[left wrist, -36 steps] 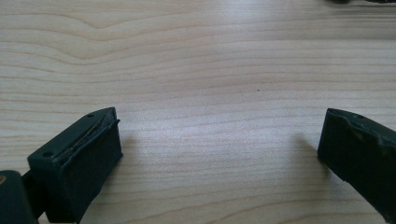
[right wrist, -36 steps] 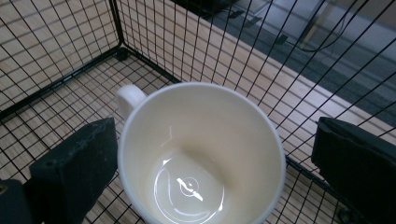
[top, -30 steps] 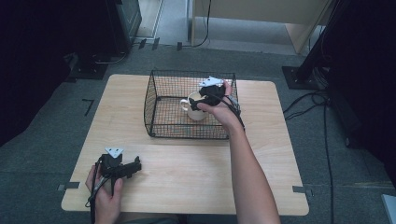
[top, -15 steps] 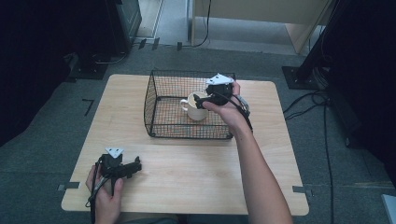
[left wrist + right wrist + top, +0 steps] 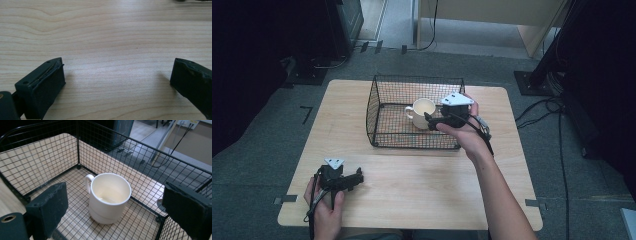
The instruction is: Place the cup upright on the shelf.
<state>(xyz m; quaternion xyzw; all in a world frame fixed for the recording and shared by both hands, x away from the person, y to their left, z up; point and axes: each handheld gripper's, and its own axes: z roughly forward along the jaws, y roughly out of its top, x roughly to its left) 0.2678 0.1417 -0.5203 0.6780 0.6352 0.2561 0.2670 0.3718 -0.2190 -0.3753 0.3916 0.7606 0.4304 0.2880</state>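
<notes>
- The right gripper point(image 5: 432, 121) is held inside the wire basket point(image 5: 382, 100), with its jaws spread wide and nothing between them.
- In the right gripper view the cup point(image 5: 109, 197) is seen ahead of the jaws and between their lines, apart from both pads point(image 5: 51, 205).
- The step in hand is judged to be either a grasp of the cup or a release just made; which of the two cannot be told from this moment alone.
- If a grasp is meant, the jaws are best brought level with the middle of the cup wall, one pad on each side, so that the handle point(image 5: 87, 181) is left free and the cup is not tipped.
- The closing should be done slowly, since a glazed round wall is likely to slip under a skewed pinch.
- The basket walls are close to the gripper on the near side, so a straight lift is advised before any sideways move.
- The cup stands upright on the basket floor, towards the right half, and appears empty.
- No other thing is seen in the basket, which rests on the far half of the worktop point(image 5: 422, 185).
- The left gripper point(image 5: 354, 179) is held low over the near left corner of the worktop, its jaws wide apart over bare wood point(image 5: 112, 50).
</notes>
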